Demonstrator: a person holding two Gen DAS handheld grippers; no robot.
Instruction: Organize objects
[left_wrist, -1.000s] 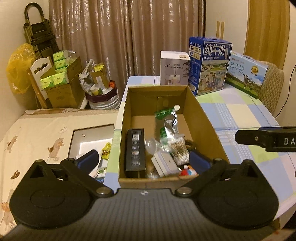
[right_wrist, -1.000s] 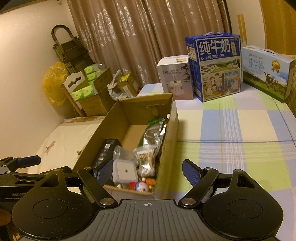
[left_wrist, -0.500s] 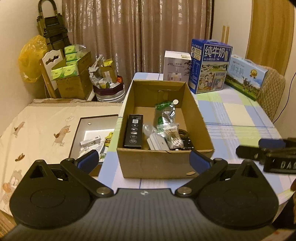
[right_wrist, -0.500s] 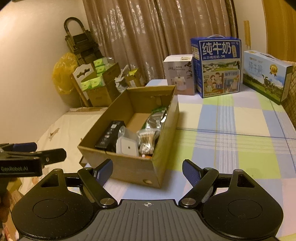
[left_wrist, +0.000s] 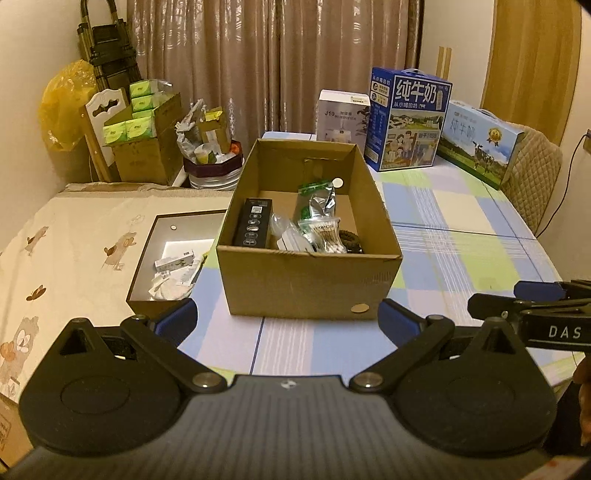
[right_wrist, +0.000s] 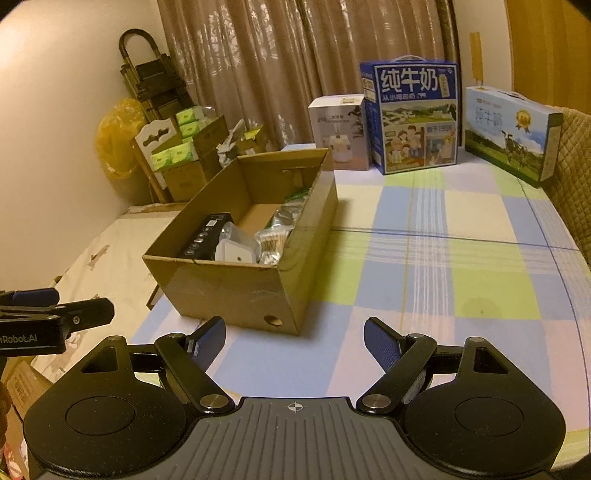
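An open cardboard box (left_wrist: 314, 284) stands on the checked tablecloth; it also shows in the right wrist view (right_wrist: 229, 291). Inside lie a black slim box (left_wrist: 253, 221), a silver foil pouch (left_wrist: 319, 205), a bag of cotton swabs (left_wrist: 325, 236), a white square item (right_wrist: 236, 253) and other small things. My left gripper (left_wrist: 288, 321) is open and empty, just in front of the box. My right gripper (right_wrist: 293, 341) is open and empty, in front of the box's near right corner.
Two blue milk cartons (left_wrist: 408, 118) (left_wrist: 480, 142) and a white appliance box (left_wrist: 343, 114) stand at the table's (right_wrist: 443, 258) far end. A dark tray (left_wrist: 173, 258) with small items lies on the bed to the left. Boxes of tissues (left_wrist: 144, 136) stand by the curtain.
Both grippers have pulled back and up from the cardboard box; it now sits farther ahead of them. Both stay open and empty.
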